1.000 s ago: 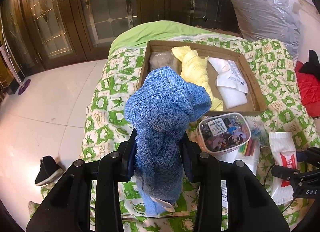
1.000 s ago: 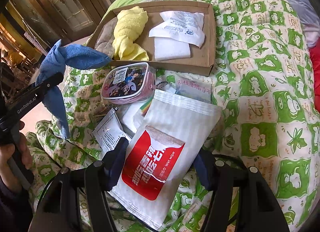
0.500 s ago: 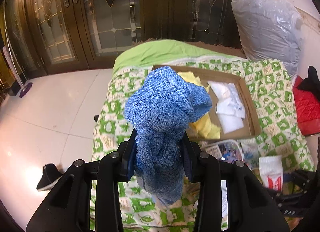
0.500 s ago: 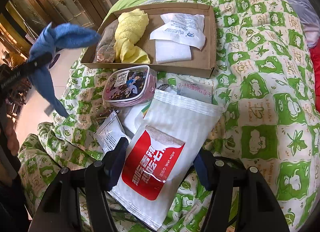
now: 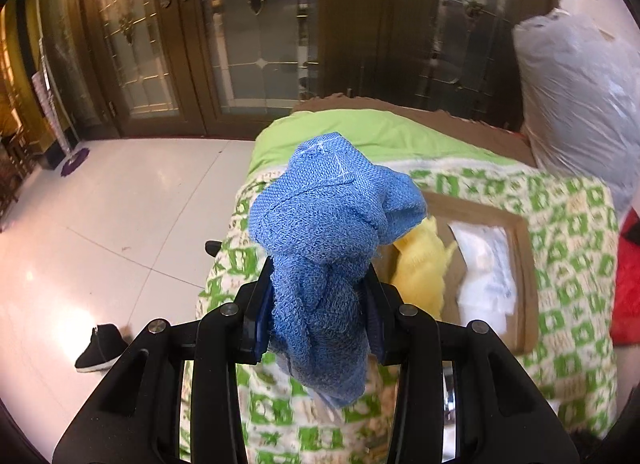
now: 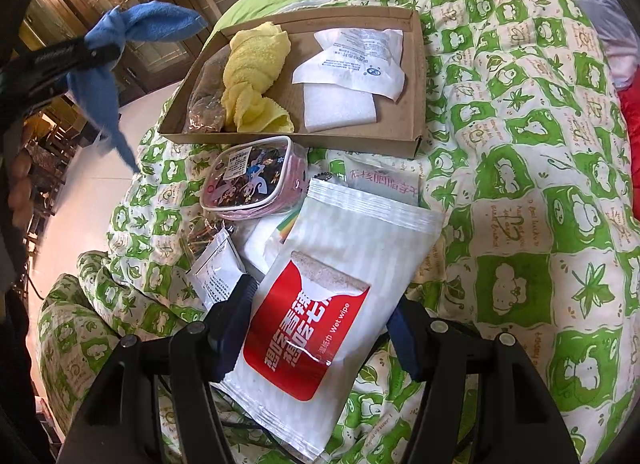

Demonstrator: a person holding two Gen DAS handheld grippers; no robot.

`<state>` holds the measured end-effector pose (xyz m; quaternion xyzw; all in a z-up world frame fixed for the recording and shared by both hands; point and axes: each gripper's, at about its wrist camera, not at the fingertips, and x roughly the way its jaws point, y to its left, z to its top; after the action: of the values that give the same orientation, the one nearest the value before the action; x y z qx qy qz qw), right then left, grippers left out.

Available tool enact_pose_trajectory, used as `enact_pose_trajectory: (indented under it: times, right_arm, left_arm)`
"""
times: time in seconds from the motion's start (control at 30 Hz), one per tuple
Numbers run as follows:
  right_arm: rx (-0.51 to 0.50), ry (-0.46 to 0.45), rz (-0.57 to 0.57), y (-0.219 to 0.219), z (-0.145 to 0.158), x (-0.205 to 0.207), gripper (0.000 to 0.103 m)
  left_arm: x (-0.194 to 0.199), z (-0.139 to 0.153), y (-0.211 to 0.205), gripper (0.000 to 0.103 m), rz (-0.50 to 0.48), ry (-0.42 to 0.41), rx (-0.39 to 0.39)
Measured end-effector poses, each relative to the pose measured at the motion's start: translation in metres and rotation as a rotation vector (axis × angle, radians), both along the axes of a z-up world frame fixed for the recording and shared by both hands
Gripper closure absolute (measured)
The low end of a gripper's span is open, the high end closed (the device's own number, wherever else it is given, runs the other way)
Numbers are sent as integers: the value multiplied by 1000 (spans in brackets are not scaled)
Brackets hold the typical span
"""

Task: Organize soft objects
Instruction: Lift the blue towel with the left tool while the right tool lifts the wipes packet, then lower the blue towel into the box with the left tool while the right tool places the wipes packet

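The left gripper (image 5: pixel 318 304) was clamped on a blue towel (image 5: pixel 332 248), its 2 fingers pressed into the bunched cloth from either side. The towel hung in the air, bulging above the fingertips and drooping below them, held above the near-left edge of the green-and-white quilt (image 5: pixel 568 264). Seen from the right wrist camera, the same towel (image 6: pixel 120 48) was up at the far left, clear of the bed and to the left of the cardboard tray (image 6: pixel 416 76).

The right gripper (image 6: pixel 320 324) was spread wide, its 2 fingers standing on either side of a white wet wipe pack (image 6: pixel 344 296) with a red label; whether the pads touched the pack could not be told. The pack lay flat on the quilt (image 6: pixel 540 184), its far end overlapping other small packets.

Just beyond it sat a pink-rimmed clear pouch (image 6: pixel 252 180), touching the near wall of the tray. Inside the tray, a yellow towel (image 6: pixel 256 80) lay twisted left of centre, a brownish plastic bag (image 6: pixel 208 100) beside it against the left wall, and white packets (image 6: pixel 352 72) to the right.

A black shoe (image 5: pixel 100 348) stood on the pale tiled floor (image 5: pixel 100 224).
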<state>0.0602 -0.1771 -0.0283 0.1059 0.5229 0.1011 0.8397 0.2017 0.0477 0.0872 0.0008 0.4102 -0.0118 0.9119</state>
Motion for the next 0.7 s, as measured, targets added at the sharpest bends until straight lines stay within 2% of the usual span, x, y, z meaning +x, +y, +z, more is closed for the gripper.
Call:
enact_pose_trajectory:
  times: [0.27,0.47,0.57,0.7]
  right_arm:
    - [-1,-4,-17,-8,1,11,41]
    - [-4,7,-20,-13,-2,21,41]
    - [-18,0,-12,-14,2,32,41]
    - [-6,-23,7,-17,16,53,41]
  left_arm:
    - [41,-16,-15,66,25,4,42]
    - [66,-64,-34,66,4,91,115]
    - [70,-88,-38,65,-13,141,119]
    - [73,-103,-38,65,-22,151,132]
